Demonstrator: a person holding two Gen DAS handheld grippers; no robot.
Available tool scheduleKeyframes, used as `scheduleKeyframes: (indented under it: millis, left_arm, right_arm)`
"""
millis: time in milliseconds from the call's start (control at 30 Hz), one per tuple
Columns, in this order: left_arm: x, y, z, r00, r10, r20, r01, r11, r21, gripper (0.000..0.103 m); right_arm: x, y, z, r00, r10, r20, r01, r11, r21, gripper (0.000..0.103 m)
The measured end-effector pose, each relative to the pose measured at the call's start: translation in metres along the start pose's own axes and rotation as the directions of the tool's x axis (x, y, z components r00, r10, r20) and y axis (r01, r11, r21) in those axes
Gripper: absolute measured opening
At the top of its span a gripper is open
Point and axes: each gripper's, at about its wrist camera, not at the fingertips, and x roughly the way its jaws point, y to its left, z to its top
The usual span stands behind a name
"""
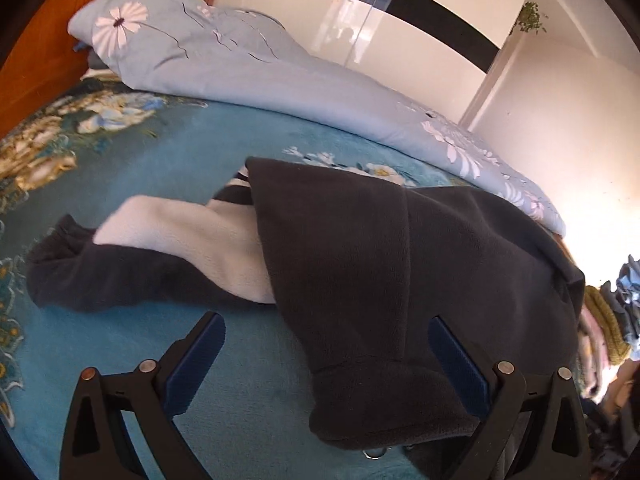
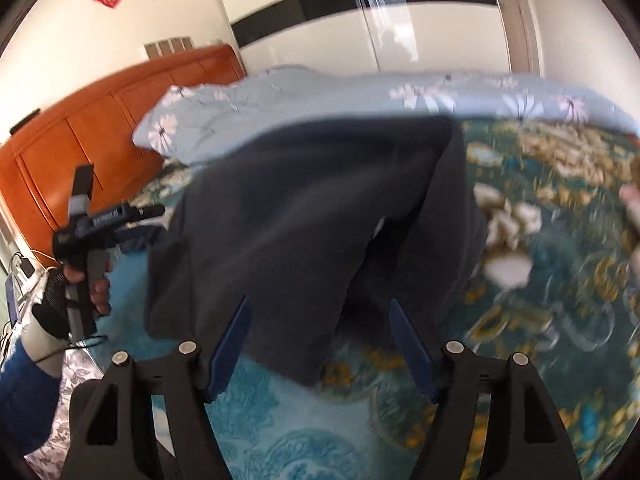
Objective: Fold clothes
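A dark navy fleece garment (image 1: pixel 380 264) with a cream lining (image 1: pixel 192 240) lies on the teal floral bedspread (image 1: pixel 120 160). One sleeve (image 1: pixel 80 276) stretches out to the left. My left gripper (image 1: pixel 326 344) is open, its jaws wide apart over the garment's near edge, nothing held. In the right wrist view the same garment (image 2: pixel 300 216) lies folded over. My right gripper (image 2: pixel 320 332) is open just above its near edge and is empty. The left gripper also shows in the right wrist view (image 2: pixel 100 224), held in a gloved hand at the garment's left side.
A pale blue flowered duvet (image 1: pixel 240 68) is bunched along the far side of the bed. An orange wooden headboard (image 2: pixel 92 120) stands at the left. White wardrobe doors (image 1: pixel 380 32) are behind. A pile of other clothes (image 1: pixel 608 320) lies at the right edge.
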Motion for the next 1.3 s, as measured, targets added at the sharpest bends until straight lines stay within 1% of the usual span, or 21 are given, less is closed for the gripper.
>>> scheduleKeyframes:
  millis: [67, 133, 233, 267, 300, 367, 400, 433, 467, 533, 567, 600, 633, 700, 800, 900, 1033, 1133, 1200, 1267, 1300]
  left_arm:
    - [0.004, -0.001, -0.001, 1.0, -0.022, -0.02, 0.022, 1.0, -0.005, 0.103]
    - [0.014, -0.003, -0.001, 0.997, -0.032, -0.074, 0.032, 0.999, -0.005, 0.103]
    - [0.027, -0.01, -0.006, 0.987, -0.036, -0.154, 0.037, 0.999, 0.005, 0.102]
    - [0.029, -0.013, -0.007, 0.984, -0.041, -0.174, 0.043, 0.999, 0.007, 0.102]
    - [0.032, -0.013, -0.009, 0.979, -0.057, -0.198, 0.055, 0.998, -0.014, 0.101]
    - [0.036, -0.013, -0.011, 0.965, -0.09, -0.246, 0.078, 0.995, -0.057, 0.092]
    - [0.039, -0.013, -0.013, 0.957, -0.106, -0.269, 0.088, 0.993, -0.078, 0.078]
    - [0.039, -0.015, -0.014, 0.954, -0.104, -0.283, 0.082, 0.993, -0.086, 0.066]
    - [0.04, -0.016, -0.015, 0.95, -0.1, -0.296, 0.076, 0.993, -0.092, 0.064]
    - [0.033, -0.023, -0.017, 0.955, -0.076, -0.288, 0.06, 0.996, -0.067, 0.05]
    - [0.028, -0.026, -0.017, 0.957, -0.071, -0.282, 0.057, 0.997, -0.058, 0.046]
    - [0.021, -0.028, -0.018, 0.959, -0.067, -0.275, 0.055, 0.997, -0.054, 0.038]
    - [0.013, -0.031, -0.018, 0.96, -0.082, -0.266, 0.07, 0.996, -0.053, 0.027]
    - [-0.009, -0.036, -0.018, 0.965, -0.124, -0.232, 0.115, 0.992, -0.053, 0.021]
    - [-0.048, -0.043, -0.02, 0.969, -0.177, -0.172, 0.173, 0.984, -0.041, 0.019]
    - [-0.093, -0.049, -0.022, 0.966, -0.237, -0.1, 0.235, 0.972, -0.028, 0.018]
    - [-0.168, -0.06, -0.024, 0.945, -0.327, -0.002, 0.327, 0.945, 0.021, 0.018]
    - [-0.211, -0.073, -0.016, 0.928, -0.368, 0.054, 0.362, 0.926, 0.105, 0.018]
    - [-0.23, -0.084, -0.003, 0.922, -0.378, 0.08, 0.364, 0.92, 0.145, 0.018]
    - [-0.229, -0.09, 0.02, 0.924, -0.372, 0.084, 0.358, 0.922, 0.149, 0.018]
    - [-0.22, -0.092, 0.03, 0.926, -0.369, 0.08, 0.356, 0.923, 0.146, 0.019]
  right_arm:
    - [0.009, 0.002, -0.005, 1.0, 0.004, -0.016, -0.004, 1.0, 0.026, 0.072]
    - [0.017, 0.003, -0.007, 1.0, -0.003, -0.029, 0.005, 0.999, 0.053, 0.072]
    - [0.027, 0.002, -0.008, 0.998, 0.02, -0.067, -0.013, 0.994, 0.106, 0.072]
    - [0.029, 0.001, -0.008, 0.996, 0.027, -0.079, -0.016, 0.991, 0.134, 0.07]
    - [0.028, -0.003, -0.007, 0.995, 0.049, -0.082, -0.034, 0.985, 0.17, 0.064]
    - [0.029, -0.006, -0.008, 0.993, 0.081, -0.083, -0.061, 0.975, 0.214, 0.054]
    - [0.03, -0.008, -0.008, 0.992, 0.096, -0.082, -0.074, 0.969, 0.235, 0.045]
    - [0.03, -0.007, -0.008, 0.992, 0.101, -0.082, -0.079, 0.968, 0.238, 0.04]
    - [0.029, -0.006, -0.008, 0.991, 0.102, -0.083, -0.08, 0.969, 0.234, 0.033]
    - [0.028, -0.003, -0.006, 0.99, 0.11, -0.083, -0.089, 0.97, 0.225, 0.024]
    - [0.027, -0.002, -0.005, 0.99, 0.117, -0.081, -0.096, 0.97, 0.223, 0.017]
    - [0.025, -0.001, -0.004, 0.99, 0.119, -0.078, -0.1, 0.97, 0.221, 0.013]
    - [0.024, 0.001, -0.004, 0.99, 0.124, -0.073, -0.106, 0.97, 0.219, 0.013]
    - [0.017, 0.002, -0.002, 0.988, 0.145, -0.055, -0.131, 0.969, 0.208, 0.012]
    - [0.008, 0.007, -0.001, 0.985, 0.17, -0.03, -0.161, 0.967, 0.196, 0.012]
    - [-0.007, 0.008, -0.001, 0.981, 0.193, 0.0, -0.189, 0.963, 0.194, 0.011]
    - [-0.036, 0.017, 0.002, 0.965, 0.253, 0.066, -0.26, 0.95, 0.171, 0.011]
    - [-0.065, 0.025, 0.01, 0.945, 0.302, 0.122, -0.316, 0.941, 0.119, 0.011]
    - [-0.081, 0.029, 0.018, 0.933, 0.322, 0.158, -0.337, 0.938, 0.081, 0.011]
    - [-0.091, 0.033, 0.029, 0.926, 0.326, 0.19, -0.34, 0.939, 0.045, 0.011]
    - [-0.088, 0.033, 0.036, 0.93, 0.31, 0.197, -0.325, 0.945, 0.046, 0.011]
